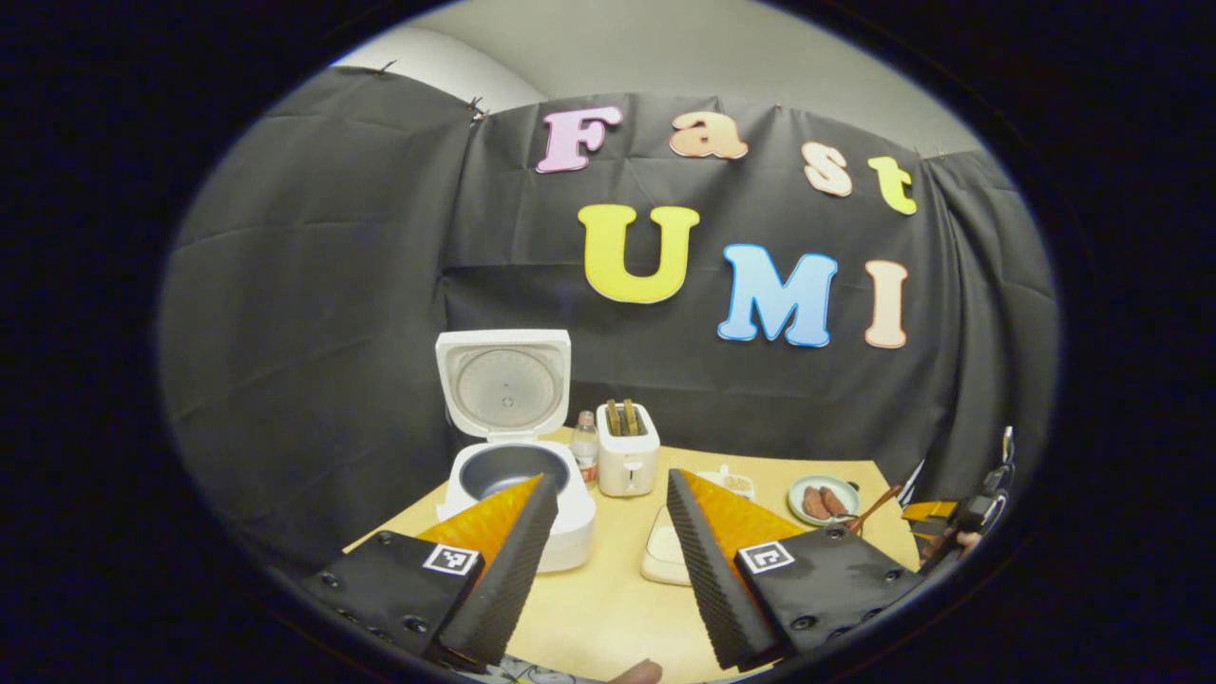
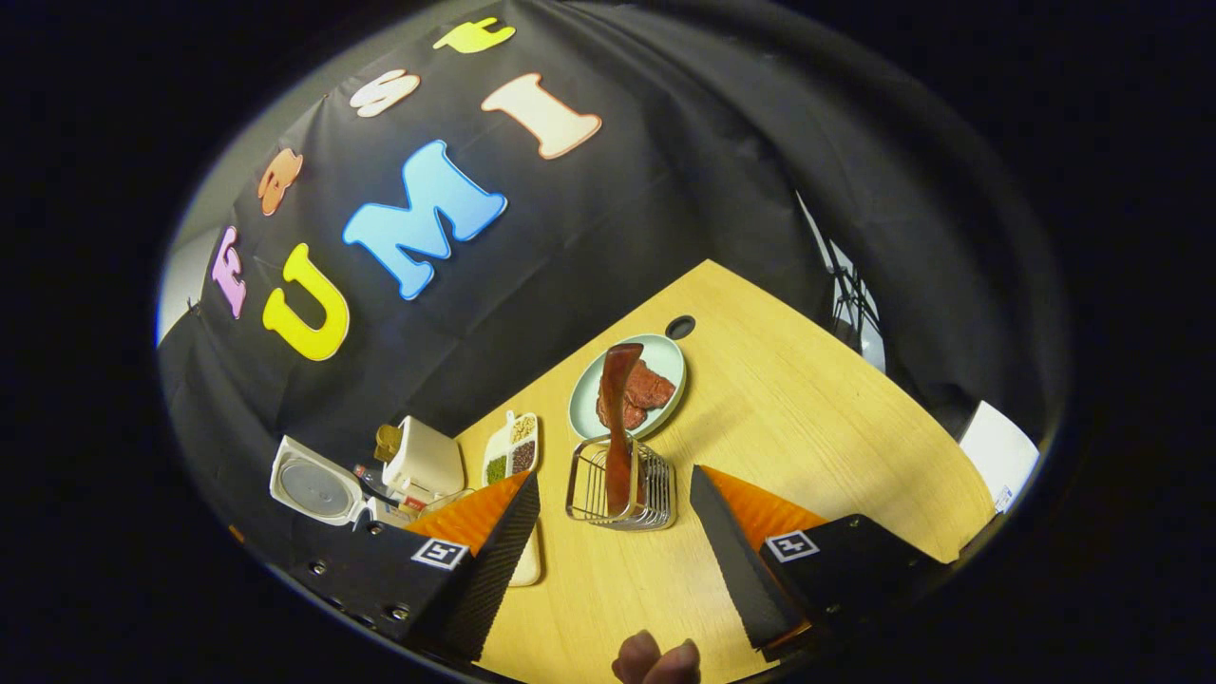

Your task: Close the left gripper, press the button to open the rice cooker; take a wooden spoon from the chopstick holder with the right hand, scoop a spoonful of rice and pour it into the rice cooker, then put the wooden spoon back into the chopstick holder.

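The cooker (image 1: 518, 475) stands with its lid up, so the button step looks done. Your left gripper (image 1: 608, 532) hangs released above the table (image 1: 608, 608). Your right gripper (image 2: 613, 532) is spread wide and aimed at the spoon (image 2: 619, 418), upright in the holder (image 2: 622, 494), ready for a grasp.

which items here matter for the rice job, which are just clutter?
Job:
rice cooker, lid up
wooden spoon, standing in the chopstick holder
right gripper, open, facing the holder
left gripper, open

Clutter:
toaster
bottle
plate of meat
divided dish of grains
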Motion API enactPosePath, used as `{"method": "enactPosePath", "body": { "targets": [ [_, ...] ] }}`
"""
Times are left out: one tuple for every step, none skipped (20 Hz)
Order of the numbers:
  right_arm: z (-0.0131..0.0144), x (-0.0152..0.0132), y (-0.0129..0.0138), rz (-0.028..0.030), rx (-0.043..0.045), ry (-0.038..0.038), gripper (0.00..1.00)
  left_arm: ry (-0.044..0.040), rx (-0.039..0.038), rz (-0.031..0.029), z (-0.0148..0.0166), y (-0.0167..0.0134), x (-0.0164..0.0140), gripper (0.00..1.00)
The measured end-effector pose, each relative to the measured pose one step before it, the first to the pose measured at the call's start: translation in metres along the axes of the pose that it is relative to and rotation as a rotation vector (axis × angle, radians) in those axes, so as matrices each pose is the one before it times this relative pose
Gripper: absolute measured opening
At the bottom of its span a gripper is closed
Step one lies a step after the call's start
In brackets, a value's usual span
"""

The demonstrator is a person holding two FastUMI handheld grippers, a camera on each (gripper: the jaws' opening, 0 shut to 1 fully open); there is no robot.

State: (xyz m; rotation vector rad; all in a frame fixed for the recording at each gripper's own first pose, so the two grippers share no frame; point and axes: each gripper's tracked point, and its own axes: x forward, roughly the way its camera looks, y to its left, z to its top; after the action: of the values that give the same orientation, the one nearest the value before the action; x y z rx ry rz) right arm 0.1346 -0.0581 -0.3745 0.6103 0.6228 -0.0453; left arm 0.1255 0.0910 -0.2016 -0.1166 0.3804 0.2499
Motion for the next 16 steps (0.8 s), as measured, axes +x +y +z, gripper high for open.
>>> {"method": "enactPosePath", "body": {
  "targets": [
    [0.00274, -0.01593, 0.01043, -0.00182, -0.00522, -0.04366, 0.98, -0.01783, -0.01936, -0.02276, 0.00560, 0.00769, 0.00622, 0.84],
    [0.00233, -0.01542, 0.01053, -0.00431, -0.00890, -0.04406, 0.98, -0.01822, -0.02742, -0.02326, 0.00607, 0.00769, 0.00616, 0.84],
    [-0.00131, -0.01783, 0.01171, -0.00715, -0.01066, -0.02969, 0.98, -0.00954, -0.03499, -0.02279, 0.00486, 0.01136, 0.00772, 0.84],
    [-0.00080, -0.01725, 0.01163, -0.01093, -0.01416, -0.03511, 0.98, -0.00899, -0.03969, -0.02496, 0.00398, 0.01067, 0.00731, 0.83],
    [-0.00107, -0.01671, 0.01424, -0.00938, -0.01866, -0.03727, 0.97, -0.01048, -0.03469, -0.02243, 0.00760, 0.01211, 0.00586, 0.82],
    [0.00183, -0.01642, 0.01705, 0.00744, -0.02742, -0.05008, 0.97, -0.01308, -0.02251, -0.02347, 0.00468, 0.01383, 0.00696, 0.87],
    [0.00248, -0.01526, 0.01533, 0.00223, -0.03687, -0.05542, 0.98, -0.01115, -0.00524, -0.01469, 0.00500, 0.01417, 0.00796, 0.93],
    [0.00078, -0.01357, 0.01205, -0.01206, -0.04166, -0.04423, 0.98, -0.00569, 0.00203, -0.00811, 0.00268, 0.01481, 0.00772, 0.88],
    [-0.00426, -0.01684, 0.01155, -0.01240, -0.03838, -0.01175, 0.97, -0.00589, 0.00822, -0.01185, 0.00323, 0.01610, 0.00886, 0.88],
    [-0.00455, -0.01554, 0.01632, 0.00822, -0.03877, 0.00515, 0.97, -0.00957, 0.01119, -0.01000, 0.00102, 0.01075, 0.00910, 0.87],
    [-0.00422, -0.01277, 0.01068, 0.00045, -0.04362, 0.00774, 0.97, -0.00840, 0.00593, -0.00799, 0.00232, 0.01290, 0.00945, 0.87],
    [-0.00429, -0.00974, 0.01470, 0.01100, -0.04894, 0.00395, 0.97, -0.00028, -0.00798, -0.00795, 0.00061, 0.01094, 0.00794, 0.87],
    [-0.00204, -0.00741, 0.01619, 0.01590, -0.05205, -0.00471, 0.97, -0.00203, -0.01954, -0.00217, 0.00197, 0.01064, 0.00923, 0.87],
    [-0.00109, -0.00624, 0.01588, 0.01422, -0.05730, -0.00228, 0.97, -0.00311, -0.02570, 0.00169, 0.00237, 0.01083, 0.00937, 0.87],
    [-0.00117, -0.00358, 0.01546, 0.01941, -0.06109, -0.00034, 0.97, -0.00044, -0.02866, 0.00718, 0.00387, 0.00867, 0.00971, 0.87],
    [0.00053, -0.00272, 0.01414, 0.01725, -0.05941, -0.00132, 0.97, -0.00654, -0.03442, -0.00005, 0.00273, 0.00916, 0.00912, 0.87]
  ]
}}
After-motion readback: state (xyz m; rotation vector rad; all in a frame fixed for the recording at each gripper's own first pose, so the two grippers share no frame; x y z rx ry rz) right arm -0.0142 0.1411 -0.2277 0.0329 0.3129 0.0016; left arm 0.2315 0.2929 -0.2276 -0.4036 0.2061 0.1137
